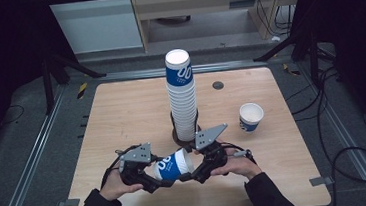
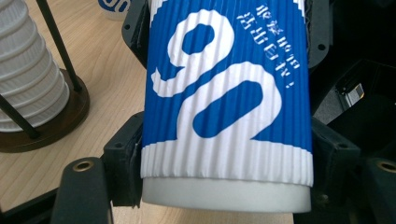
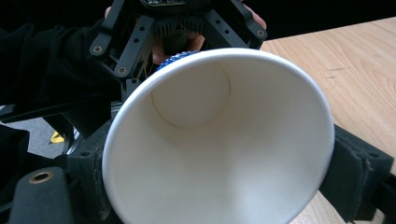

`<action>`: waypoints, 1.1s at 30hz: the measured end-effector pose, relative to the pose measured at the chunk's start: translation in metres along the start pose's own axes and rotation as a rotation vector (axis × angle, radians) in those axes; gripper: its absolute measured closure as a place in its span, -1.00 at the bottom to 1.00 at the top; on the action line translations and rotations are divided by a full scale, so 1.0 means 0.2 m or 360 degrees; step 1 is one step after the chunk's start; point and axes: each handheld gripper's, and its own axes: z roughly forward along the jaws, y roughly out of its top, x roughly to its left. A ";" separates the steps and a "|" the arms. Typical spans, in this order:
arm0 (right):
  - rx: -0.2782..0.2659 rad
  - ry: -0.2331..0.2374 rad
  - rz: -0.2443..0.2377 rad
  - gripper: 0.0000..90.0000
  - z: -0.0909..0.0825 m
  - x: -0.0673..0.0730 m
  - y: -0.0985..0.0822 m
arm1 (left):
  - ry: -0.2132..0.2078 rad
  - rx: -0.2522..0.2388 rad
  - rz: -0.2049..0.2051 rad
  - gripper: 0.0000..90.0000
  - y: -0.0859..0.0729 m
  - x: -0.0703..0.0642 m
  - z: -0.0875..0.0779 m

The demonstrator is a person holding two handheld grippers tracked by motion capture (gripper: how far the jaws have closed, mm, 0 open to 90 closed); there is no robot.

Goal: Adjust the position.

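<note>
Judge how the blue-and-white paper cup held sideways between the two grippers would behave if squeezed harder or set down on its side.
The paper cup is probably light: it looks empty inside. Its thin open rim would likely buckle under a harder squeeze, though the ribbed sleeve should stiffen it and resist slipping. Laid on its side, its tapered body would probably roll in a curve.

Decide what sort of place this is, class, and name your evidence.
Probably a lab recording rig: a bare wooden table inside metal floor rails, with loose cables, and a cup stack staged as practice material.
</note>
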 end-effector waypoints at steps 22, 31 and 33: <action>0.0329 -0.0138 -0.0078 -0.67 0.05 -0.01 -0.01 | 0.0131 0.0414 -0.0005 -0.69 -0.03 0.02 0.08; 0.0435 -0.0076 -0.0116 -0.67 0.14 0.02 -0.01 | 0.0080 0.0554 0.0016 -0.57 -0.05 0.00 0.16; 0.0443 -0.0063 -0.0118 -0.67 0.14 0.02 -0.01 | 0.0077 0.0559 0.0016 -0.49 -0.05 0.00 0.16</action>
